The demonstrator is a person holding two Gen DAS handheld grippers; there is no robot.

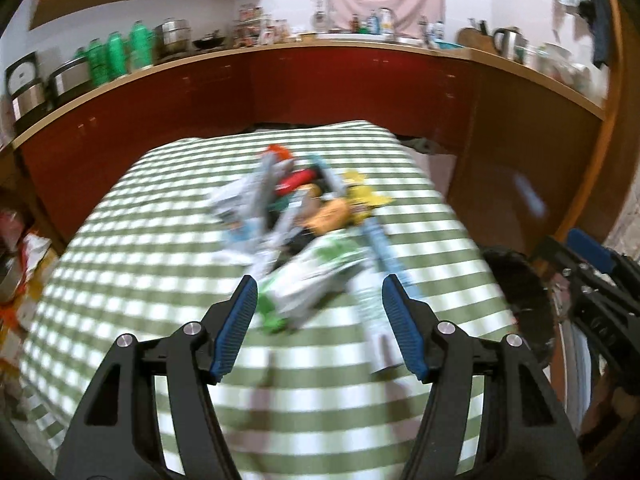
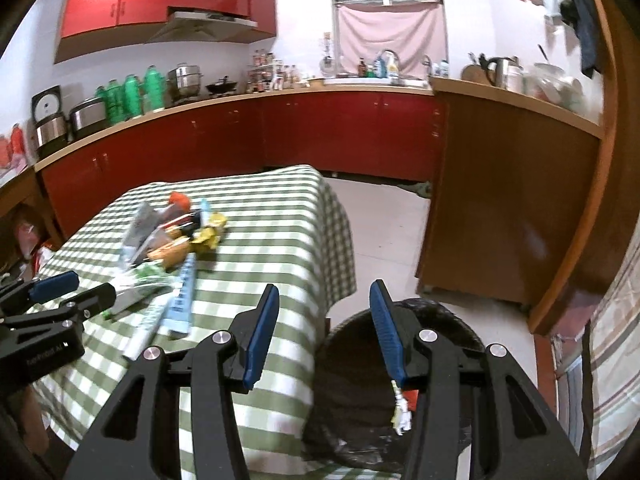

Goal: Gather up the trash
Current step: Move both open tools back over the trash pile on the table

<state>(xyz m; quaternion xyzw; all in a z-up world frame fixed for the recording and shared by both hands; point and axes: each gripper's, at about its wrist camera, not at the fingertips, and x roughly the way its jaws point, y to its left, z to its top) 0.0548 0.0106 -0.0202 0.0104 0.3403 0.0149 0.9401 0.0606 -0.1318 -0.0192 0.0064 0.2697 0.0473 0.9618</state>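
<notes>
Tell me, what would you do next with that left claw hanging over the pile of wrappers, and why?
Probably ease the left gripper forward and down, then close on the green-and-white wrapper. Its jaws are open and empty, and that wrapper lies nearest, between the fingertips, on the checked tablecloth. The right gripper is also open and empty above the black bin, so the bin seems ready.

Each gripper [image 1: 319, 300] [image 2: 324, 306]: black frame, 2 ribbed blue pads, seemingly silver screws.

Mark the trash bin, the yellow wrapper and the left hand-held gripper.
trash bin [image 2: 448, 312]: right wrist view, far rim of the black liner.
yellow wrapper [image 2: 208, 236]: right wrist view, crumpled middle.
left hand-held gripper [image 1: 319, 292]: left wrist view, midway between fingertips.
</notes>
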